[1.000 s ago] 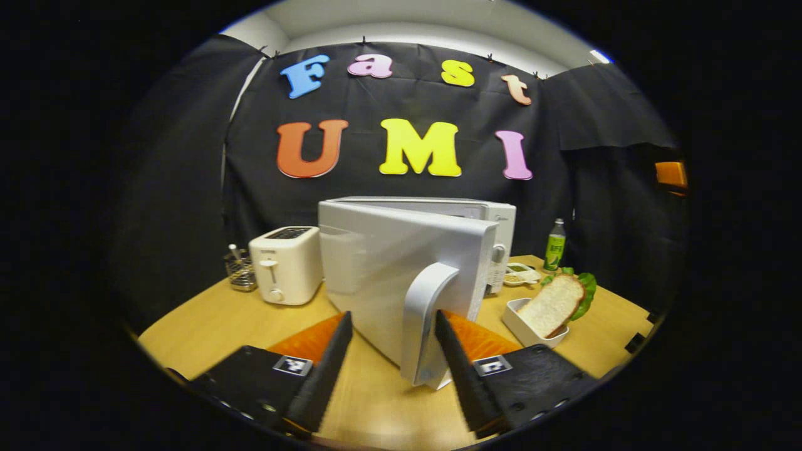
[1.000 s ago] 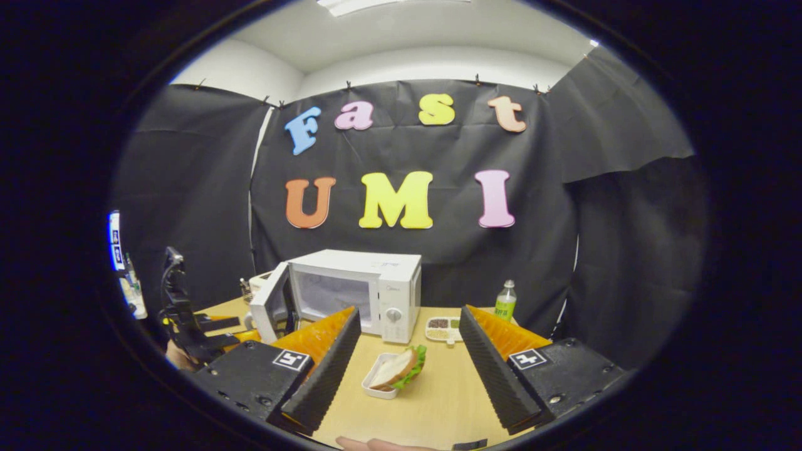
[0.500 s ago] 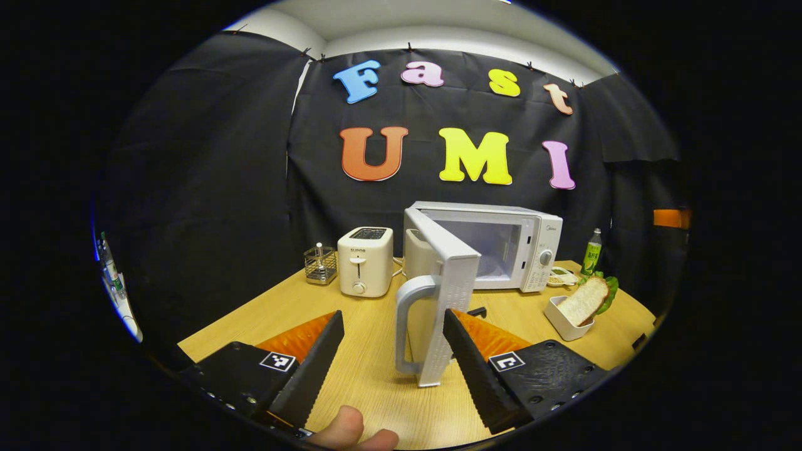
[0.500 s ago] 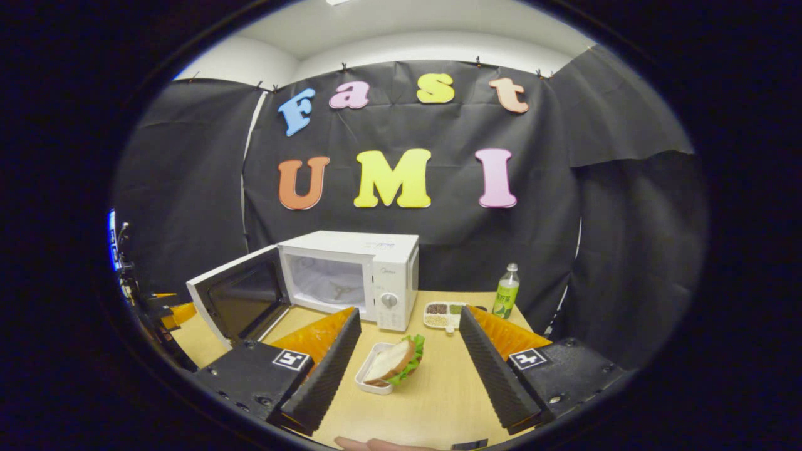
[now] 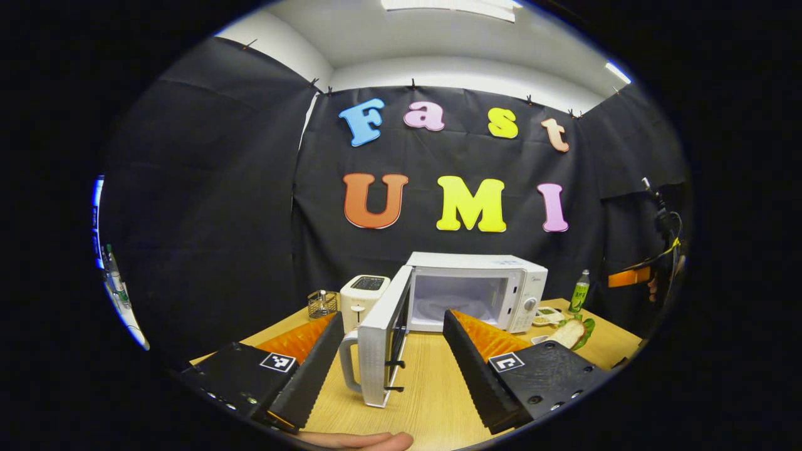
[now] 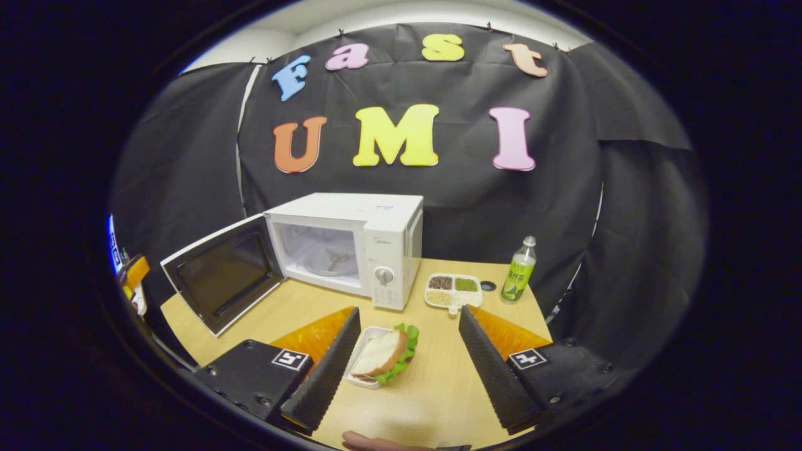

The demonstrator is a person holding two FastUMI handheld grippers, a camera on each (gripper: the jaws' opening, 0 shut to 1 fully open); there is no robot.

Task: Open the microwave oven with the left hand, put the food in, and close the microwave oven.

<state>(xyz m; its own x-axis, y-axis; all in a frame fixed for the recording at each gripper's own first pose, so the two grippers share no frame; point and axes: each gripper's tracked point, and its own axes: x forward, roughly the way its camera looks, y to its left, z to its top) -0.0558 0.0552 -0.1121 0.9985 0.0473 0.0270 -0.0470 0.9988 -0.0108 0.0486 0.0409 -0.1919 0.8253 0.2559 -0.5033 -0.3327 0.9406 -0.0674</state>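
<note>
- My left gripper (image 5: pixel 393 363) has its jaws wide apart and holds nothing; the microwave door (image 5: pixel 383 341) stands edge-on between them, its curved handle (image 5: pixel 348 366) at lower centre.
- My right gripper (image 6: pixel 404 360) is also wide and empty, with the sandwich (image 6: pixel 383 353) in its white rectangular tray (image 6: pixel 363 351) low between the fingers, partly cut off by the left one.
- The boxy white microwave (image 6: pixel 357 241) sits mid-frame on the wooden surface (image 6: pixel 432 388), cavity open.

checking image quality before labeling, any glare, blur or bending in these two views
Left gripper view: sharp, a bright ceiling light glares at the top, and the fisheye bows the microwave door. Right gripper view: sharp too, the table shows soft sheen near the bottom, and the microwave leans from distortion.
</note>
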